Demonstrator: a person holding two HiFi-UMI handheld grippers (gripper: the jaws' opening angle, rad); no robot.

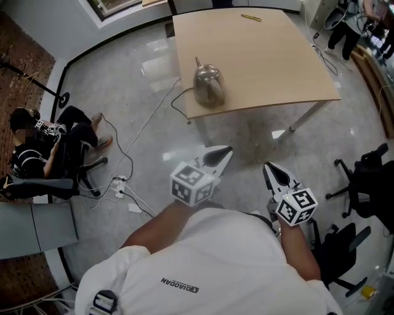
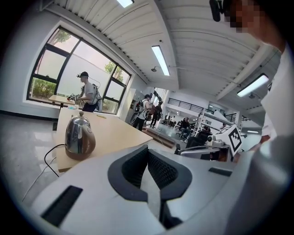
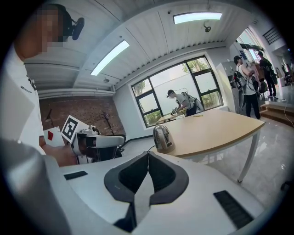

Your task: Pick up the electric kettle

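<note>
At the far left, a person point(image 1: 38, 151) is sitting in a rolling chair, and a white power strip point(image 1: 120, 184) is lying on the glossy floor point(image 1: 123, 92) near them. Further right, the electric kettle point(image 1: 209, 86) is standing upright on the light wooden desk point(image 1: 271, 61), close to its near left corner. Its dark cord point(image 1: 176, 101) is looping off the desk's edge toward the floor. A thin yellow pen-like stick point(image 1: 250, 17) is lying at the desk's far side, well apart from the kettle. Below the desk, the left tongs point(image 1: 226, 151) are pointing toward the kettle with their jaws pressed together and nothing between them. Just to their right, the right tongs point(image 1: 268, 167) are likewise pressed together and empty. Neither is touching the kettle. At the far right, a black office chair point(image 1: 364, 178) is standing on the floor.
</note>
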